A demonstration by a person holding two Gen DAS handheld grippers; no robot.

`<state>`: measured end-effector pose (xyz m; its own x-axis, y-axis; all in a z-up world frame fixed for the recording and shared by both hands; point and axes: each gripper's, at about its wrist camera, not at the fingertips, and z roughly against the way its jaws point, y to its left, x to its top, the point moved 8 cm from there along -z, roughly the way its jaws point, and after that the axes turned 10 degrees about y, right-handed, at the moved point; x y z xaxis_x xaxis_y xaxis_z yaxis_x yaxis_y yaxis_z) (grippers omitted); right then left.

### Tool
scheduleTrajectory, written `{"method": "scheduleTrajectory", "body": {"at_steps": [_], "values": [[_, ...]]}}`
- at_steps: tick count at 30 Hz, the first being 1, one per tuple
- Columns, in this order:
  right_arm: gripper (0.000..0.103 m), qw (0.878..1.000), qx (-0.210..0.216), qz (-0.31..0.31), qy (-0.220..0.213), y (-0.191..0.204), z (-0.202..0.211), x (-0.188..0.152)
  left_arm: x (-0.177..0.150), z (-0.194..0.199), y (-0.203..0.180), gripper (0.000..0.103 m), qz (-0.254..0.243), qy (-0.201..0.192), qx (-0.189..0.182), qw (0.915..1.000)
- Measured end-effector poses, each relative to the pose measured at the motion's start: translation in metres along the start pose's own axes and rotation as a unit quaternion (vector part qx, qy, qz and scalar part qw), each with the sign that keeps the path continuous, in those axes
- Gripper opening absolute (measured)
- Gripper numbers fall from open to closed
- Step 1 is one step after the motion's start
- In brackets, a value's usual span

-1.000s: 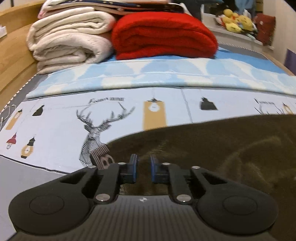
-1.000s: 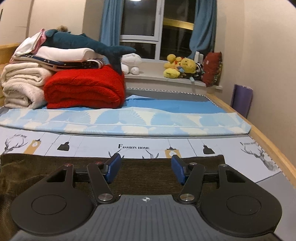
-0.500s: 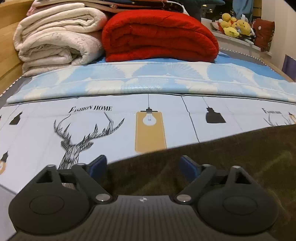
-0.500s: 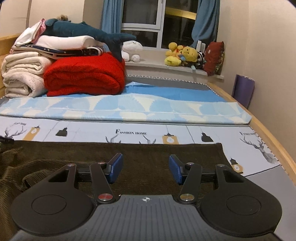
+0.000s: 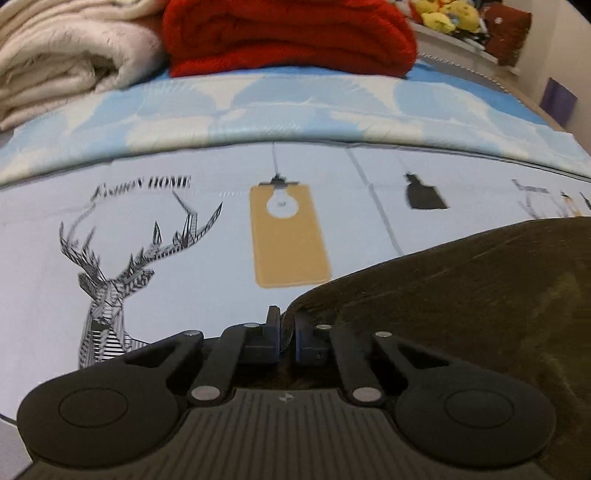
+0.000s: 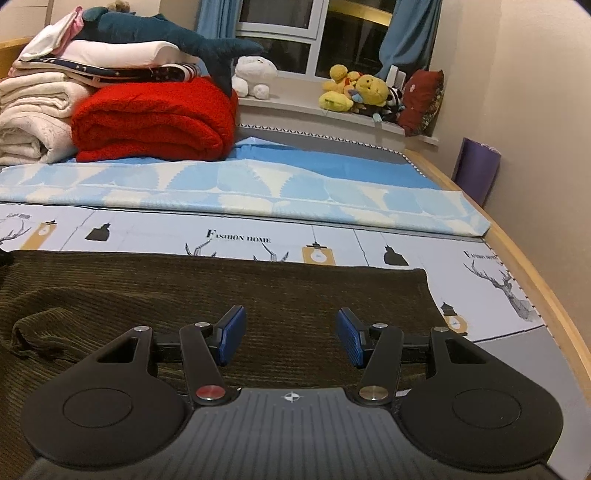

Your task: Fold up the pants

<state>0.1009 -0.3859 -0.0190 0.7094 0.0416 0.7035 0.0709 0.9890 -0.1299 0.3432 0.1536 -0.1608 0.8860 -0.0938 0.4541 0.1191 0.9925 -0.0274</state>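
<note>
Dark olive corduroy pants (image 6: 221, 288) lie spread flat across the printed bed sheet (image 6: 147, 232). In the left wrist view their corner edge (image 5: 461, 295) runs up to my left gripper (image 5: 287, 332). That gripper is shut, with a thin strip of the fabric's edge pinched between its blue pads. My right gripper (image 6: 290, 338) hovers low over the pants near their right end. It is open, its pads (image 6: 231, 338) wide apart, and the cloth passes beneath them untouched. A small fold bulges at the pants' left side (image 6: 33, 332).
At the back stand a folded red blanket (image 6: 155, 118) and cream blankets (image 6: 29, 118) under a plush shark (image 6: 166, 33). A blue leaf-print quilt (image 6: 258, 184) crosses the bed behind the pants. The wooden bed rail (image 6: 546, 295) runs along the right; plush toys (image 6: 354, 92) sit on the windowsill.
My left gripper opened wide, moved toward the pants' corner and dipped, then shut on the edge. My right gripper sank slightly over the pants and stayed open.
</note>
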Motion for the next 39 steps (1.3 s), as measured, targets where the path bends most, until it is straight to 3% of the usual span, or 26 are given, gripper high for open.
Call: {"method": "scheduleTrajectory", "body": {"at_steps": [5, 10, 13, 16, 17, 19, 20, 21, 23, 26, 29, 31, 33, 36, 38, 39], "values": [[0.056, 1.000, -0.010, -0.003, 0.013, -0.003, -0.004, -0.005, -0.018, 0.062, -0.033, 0.003, -0.054, -0.018, 0.009, 0.9983], [0.056, 0.999, -0.013, -0.021, 0.022, -0.009, 0.001, -0.013, -0.083, 0.149, -0.085, 0.003, -0.146, -0.034, 0.010, 0.9886], [0.056, 0.999, -0.009, -0.030, 0.023, -0.009, 0.008, -0.020, -0.140, 0.178, -0.100, 0.003, -0.155, -0.016, -0.004, 0.9877], [0.056, 0.999, -0.010, -0.023, 0.028, -0.009, 0.013, -0.028, -0.187, 0.178, -0.100, 0.004, -0.137, 0.038, -0.013, 0.9898], [0.056, 0.999, -0.011, -0.022, 0.030, -0.008, 0.013, -0.029, -0.194, 0.176, -0.097, 0.009, -0.123, 0.050, -0.019, 0.9909], [0.056, 0.999, -0.013, -0.022, 0.033, -0.009, 0.013, -0.033, -0.198, 0.180, -0.077, 0.010, -0.050, 0.057, -0.029, 0.9967], [0.056, 0.999, -0.014, -0.025, 0.034, -0.011, 0.012, -0.033, -0.198, 0.184, -0.066, 0.019, -0.004, 0.052, -0.046, 0.9975], [0.056, 0.999, -0.015, -0.031, 0.036, -0.013, 0.011, -0.033, -0.199, 0.187, -0.055, 0.040, 0.049, 0.050, -0.075, 0.9948], [0.056, 0.998, -0.016, -0.047, 0.041, -0.018, 0.009, -0.034, -0.205, 0.185, -0.039, 0.060, 0.132, 0.058, -0.122, 0.9820], [0.055, 0.995, -0.016, -0.084, 0.047, -0.028, 0.005, -0.036, -0.217, 0.164, -0.027, 0.061, 0.199, 0.111, -0.155, 0.9612], [0.044, 0.990, -0.009, -0.131, 0.048, -0.041, 0.000, -0.039, -0.229, 0.134, -0.028, 0.061, 0.237, 0.168, -0.167, 0.9423], [0.038, 0.984, 0.001, -0.171, 0.046, -0.052, -0.003, -0.042, -0.230, 0.119, -0.023, 0.063, 0.264, 0.174, -0.170, 0.9334], [0.038, 0.975, 0.019, -0.218, 0.040, -0.065, -0.007, -0.046, -0.227, 0.109, -0.016, 0.071, 0.294, 0.170, -0.170, 0.9249], [0.039, 0.953, 0.057, -0.295, 0.042, -0.084, -0.019, -0.053, -0.220, 0.099, -0.005, 0.072, 0.330, 0.160, -0.152, 0.9176], [0.040, 0.939, 0.081, -0.330, 0.050, -0.091, -0.033, -0.061, -0.212, 0.099, -0.002, 0.069, 0.333, 0.146, -0.135, 0.9217], [0.040, 0.934, 0.088, -0.342, 0.056, -0.094, -0.041, -0.065, -0.206, 0.100, 0.001, 0.059, 0.331, 0.134, -0.120, 0.9263]]}}
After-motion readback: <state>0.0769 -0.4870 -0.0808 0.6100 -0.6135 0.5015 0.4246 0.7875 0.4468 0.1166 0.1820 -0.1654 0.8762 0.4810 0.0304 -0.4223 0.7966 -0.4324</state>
